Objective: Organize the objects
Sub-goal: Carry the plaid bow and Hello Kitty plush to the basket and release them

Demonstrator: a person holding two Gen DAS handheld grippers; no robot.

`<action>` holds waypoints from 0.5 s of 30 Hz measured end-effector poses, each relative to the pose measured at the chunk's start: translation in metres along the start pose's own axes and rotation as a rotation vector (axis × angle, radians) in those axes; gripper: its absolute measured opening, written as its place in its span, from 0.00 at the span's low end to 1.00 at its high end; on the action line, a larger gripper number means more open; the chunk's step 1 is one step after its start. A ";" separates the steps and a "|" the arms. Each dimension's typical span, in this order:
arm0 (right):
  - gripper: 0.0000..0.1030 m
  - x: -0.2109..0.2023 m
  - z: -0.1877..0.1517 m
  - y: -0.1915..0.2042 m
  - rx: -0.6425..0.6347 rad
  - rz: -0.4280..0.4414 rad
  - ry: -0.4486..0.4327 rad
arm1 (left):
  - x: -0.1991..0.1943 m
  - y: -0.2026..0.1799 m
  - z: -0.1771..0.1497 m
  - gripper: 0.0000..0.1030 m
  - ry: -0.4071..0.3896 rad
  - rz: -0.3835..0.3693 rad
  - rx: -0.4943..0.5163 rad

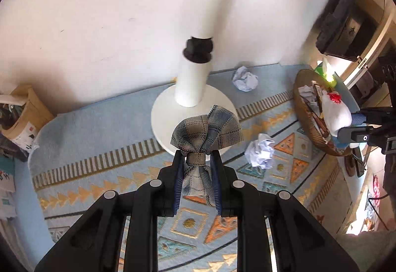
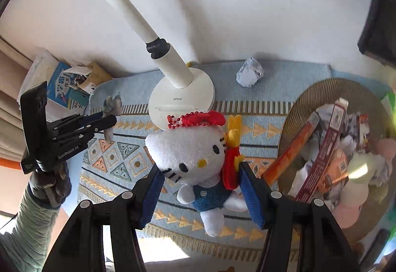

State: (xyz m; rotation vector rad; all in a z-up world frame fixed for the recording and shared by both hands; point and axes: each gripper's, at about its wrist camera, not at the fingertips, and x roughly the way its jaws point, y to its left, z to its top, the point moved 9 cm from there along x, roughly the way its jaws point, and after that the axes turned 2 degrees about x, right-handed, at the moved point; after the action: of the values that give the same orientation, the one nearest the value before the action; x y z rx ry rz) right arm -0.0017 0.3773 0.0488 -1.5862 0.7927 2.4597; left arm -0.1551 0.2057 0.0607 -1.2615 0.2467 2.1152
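Observation:
My left gripper (image 1: 196, 160) is shut on a grey plaid bow tie (image 1: 206, 134), pinched at its knot and held above the rug. The same left gripper (image 2: 109, 122) with the bow tie (image 2: 112, 105) appears at the left of the right wrist view. My right gripper (image 2: 198, 168) is shut on a white cat plush (image 2: 190, 155) with a red bow and blue overalls, held above the rug. In the left wrist view that plush (image 1: 334, 111) hangs over the round woven basket (image 1: 300, 103), in the right gripper (image 1: 356, 126).
A white floor lamp base (image 1: 163, 111) with a slanting pole stands on the patterned blue rug (image 1: 99, 138). Crumpled paper balls (image 1: 245, 79) (image 1: 261, 150) lie on the rug. The basket (image 2: 321, 91) holds boxes, paper and plush toys. Books and a carton (image 2: 66, 84) sit by the wall.

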 end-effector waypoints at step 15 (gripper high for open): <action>0.58 -0.118 -0.029 -0.141 0.312 -0.133 -0.242 | 0.014 -0.212 0.057 0.18 -0.046 -0.219 0.261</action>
State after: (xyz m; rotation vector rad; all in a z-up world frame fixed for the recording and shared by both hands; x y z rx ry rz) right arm 0.1257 0.5066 0.0915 -1.1688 0.9395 2.2447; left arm -0.0691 0.4016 0.1130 -1.0356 0.3367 1.8551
